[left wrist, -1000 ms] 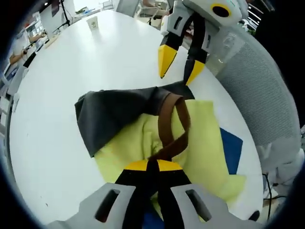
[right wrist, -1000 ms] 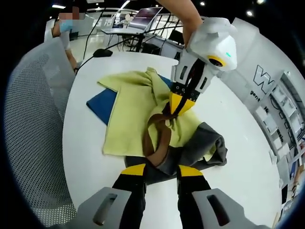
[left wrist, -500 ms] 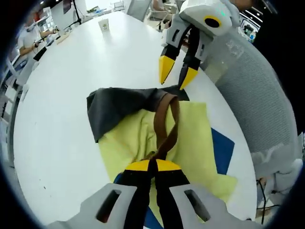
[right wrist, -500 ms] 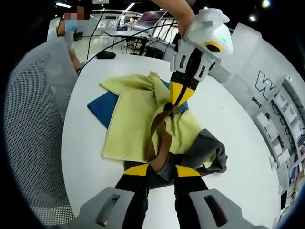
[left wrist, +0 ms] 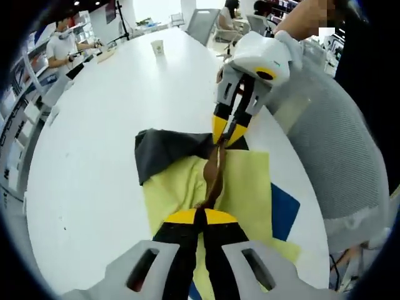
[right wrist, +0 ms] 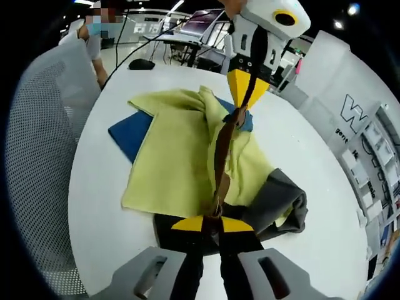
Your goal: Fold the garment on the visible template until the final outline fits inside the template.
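The yellow-green garment [right wrist: 181, 156] is lying rumpled on the white table [left wrist: 94, 156], partly covering the blue template [right wrist: 128, 132], whose corners are poking out from under it. A dark grey part [left wrist: 165, 150] of the cloth is bunching at one end. The left gripper [left wrist: 200, 215] is clamping one end of the brown strap [left wrist: 215, 172], and the right gripper [right wrist: 212, 224] is pinching the other end, so the strap is stretching taut between them above the cloth. Whether the strap is sewn to the garment is hard to tell. A paper cup [left wrist: 157, 46] is standing well apart, far down the table.
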The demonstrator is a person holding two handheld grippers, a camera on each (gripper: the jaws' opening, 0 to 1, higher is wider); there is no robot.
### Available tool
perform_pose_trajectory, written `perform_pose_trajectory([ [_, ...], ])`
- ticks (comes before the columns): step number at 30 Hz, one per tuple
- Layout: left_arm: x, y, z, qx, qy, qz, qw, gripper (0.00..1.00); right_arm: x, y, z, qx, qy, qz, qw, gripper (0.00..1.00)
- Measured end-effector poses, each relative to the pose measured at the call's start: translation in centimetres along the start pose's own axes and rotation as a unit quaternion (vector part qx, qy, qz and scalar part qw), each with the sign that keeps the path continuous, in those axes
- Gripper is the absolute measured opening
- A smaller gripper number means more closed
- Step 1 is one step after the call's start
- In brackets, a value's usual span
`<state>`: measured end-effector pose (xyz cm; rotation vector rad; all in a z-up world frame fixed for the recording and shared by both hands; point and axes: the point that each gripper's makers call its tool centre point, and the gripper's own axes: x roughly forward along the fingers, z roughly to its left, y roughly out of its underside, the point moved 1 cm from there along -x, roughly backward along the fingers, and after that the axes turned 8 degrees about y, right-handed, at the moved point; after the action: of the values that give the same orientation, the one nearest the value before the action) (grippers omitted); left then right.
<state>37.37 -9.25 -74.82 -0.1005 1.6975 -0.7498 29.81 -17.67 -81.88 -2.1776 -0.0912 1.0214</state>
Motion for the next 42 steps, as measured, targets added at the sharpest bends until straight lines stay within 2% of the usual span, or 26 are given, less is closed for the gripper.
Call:
perform_pose_trajectory([
  [3,-1.0,-0.1,0.1,-0.013,-0.022,-0.021,0.9995,0.02,-0.5,-0.8,-1.1,0.039,0.015,-0.014,0.9990,0.00],
  [9,-2.2,0.5,-0.6,-0.037,-0.047,-0.046,0.9971,0.02,-1.4,-1.7,-2.1,0.052,0.020,-0.029,0.9980,0.00],
  [16,-2.8,1.6,-1.8,-0.059,-0.065,-0.062,0.9942,0.02,-2.3,-3.4,-2.8,0.083,0.013,-0.048,0.9953,0.00],
  [20,-3.7,1.7,-1.8,-0.070,-0.081,-0.074,0.9915,0.02,-2.9,-4.8,-3.6,0.102,0.019,-0.063,0.9926,0.00],
  [27,-6.8,1.3,-1.1,-0.088,-0.135,-0.114,0.9803,0.02,-4.3,-7.7,-6.1,0.110,0.045,-0.095,0.9883,0.00],
  [31,-8.2,1.2,-1.1,-0.094,-0.157,-0.125,0.9750,0.02,-4.9,-9.3,-7.2,0.113,0.052,-0.110,0.9861,0.00],
  [33,-8.6,1.4,-1.1,-0.094,-0.172,-0.122,0.9730,0.02,-5.2,-10.2,-7.5,0.114,0.054,-0.120,0.9848,0.00],
  [39,-9.5,1.6,-1.8,-0.103,-0.186,-0.128,0.9686,0.02,-5.6,-11.8,-7.9,0.119,0.053,-0.128,0.9832,0.00],
  [42,-9.9,1.9,-2.2,-0.116,-0.188,-0.134,0.9660,0.02,-5.7,-11.9,-7.8,0.119,0.044,-0.111,0.9856,0.00],
])
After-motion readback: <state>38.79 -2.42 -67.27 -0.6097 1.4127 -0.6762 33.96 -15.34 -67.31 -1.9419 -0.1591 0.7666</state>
